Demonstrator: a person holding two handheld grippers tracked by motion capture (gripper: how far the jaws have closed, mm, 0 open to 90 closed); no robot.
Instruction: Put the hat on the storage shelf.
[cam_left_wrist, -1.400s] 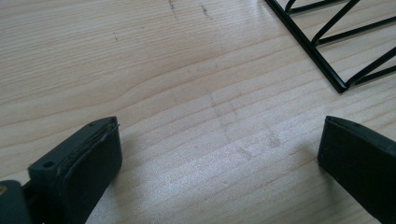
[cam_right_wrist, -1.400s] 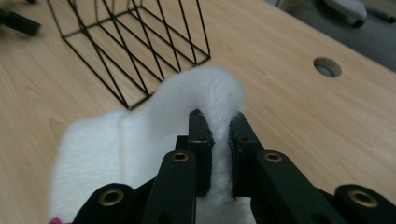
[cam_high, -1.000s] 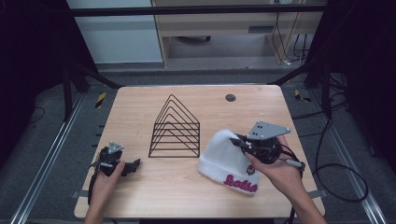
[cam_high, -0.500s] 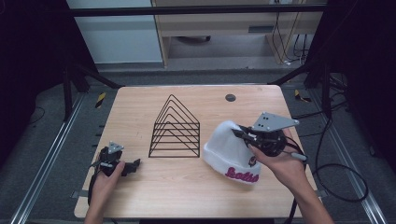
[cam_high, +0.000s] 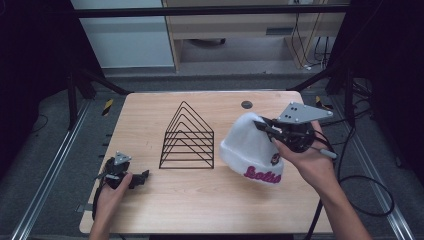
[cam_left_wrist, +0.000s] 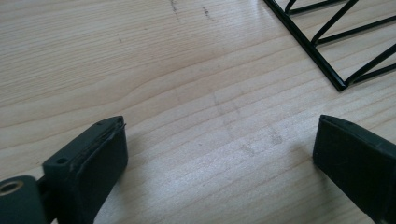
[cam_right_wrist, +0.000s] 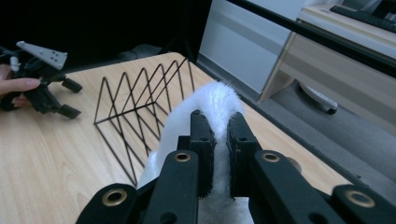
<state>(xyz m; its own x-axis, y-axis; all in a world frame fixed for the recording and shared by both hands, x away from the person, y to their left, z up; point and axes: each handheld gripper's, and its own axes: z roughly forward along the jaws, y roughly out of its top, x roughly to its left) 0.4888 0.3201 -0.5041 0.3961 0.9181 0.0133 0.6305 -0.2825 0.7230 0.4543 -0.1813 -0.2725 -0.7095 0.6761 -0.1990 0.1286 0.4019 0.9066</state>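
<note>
I have the right gripper (cam_high: 264, 126) clamped on the white hat (cam_high: 248, 147), lifting; left gripper (cam_left_wrist: 219, 154) wide, empty. Next: carry to the wire rack (cam_high: 187, 137).

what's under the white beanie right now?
The white beanie hangs from the right gripper, pinched at its crown. Below it, the wooden table; whether its brim touches the table, or what it covers, can't be seen.

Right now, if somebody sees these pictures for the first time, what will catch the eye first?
The white knit hat with pink lettering stands out: the right gripper pinches its top and holds it up at the table's right side. Next comes the black wire rack of triangular frames at the table's centre. The left gripper rests open at the near left.
</note>
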